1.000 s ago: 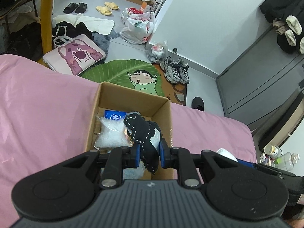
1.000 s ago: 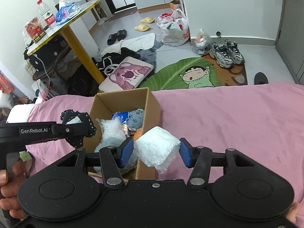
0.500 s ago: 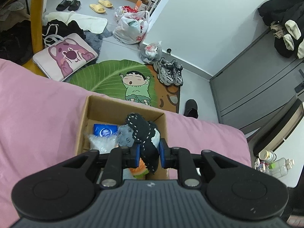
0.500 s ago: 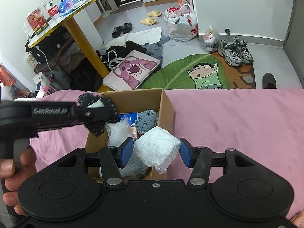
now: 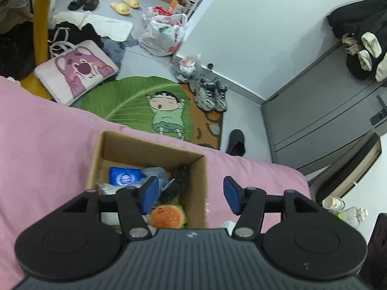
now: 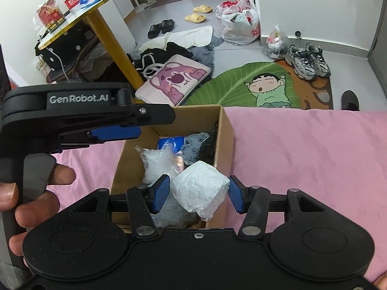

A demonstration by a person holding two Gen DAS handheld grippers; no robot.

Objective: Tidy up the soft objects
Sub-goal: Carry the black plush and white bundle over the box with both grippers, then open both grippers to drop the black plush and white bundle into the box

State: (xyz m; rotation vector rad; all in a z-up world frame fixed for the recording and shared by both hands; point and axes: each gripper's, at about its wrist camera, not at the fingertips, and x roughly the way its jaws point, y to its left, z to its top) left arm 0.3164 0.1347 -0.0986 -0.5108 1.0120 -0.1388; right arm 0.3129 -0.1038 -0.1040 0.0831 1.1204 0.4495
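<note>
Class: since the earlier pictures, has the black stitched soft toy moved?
Yes. It left the left gripper, now open, and lies down inside the cardboard box against its right wall: black toy.

Legible text in the two wrist views.
"GenRobot.AI" in pale letters on the side of the left gripper [image 6: 113,130]; print on bottles, bags and packets is too small to read.

the cardboard box [image 6: 227,130] is matt brown card with raw edges. the white bundle [image 6: 200,189] looks like crinkled paper in thin clear film. the pink bedspread [image 6: 302,149] is soft matt cloth. the left gripper [image 5: 191,194] and right gripper [image 6: 197,197] are matt black plastic with blue rubbery pads [image 5: 150,193] and metal screws.
</note>
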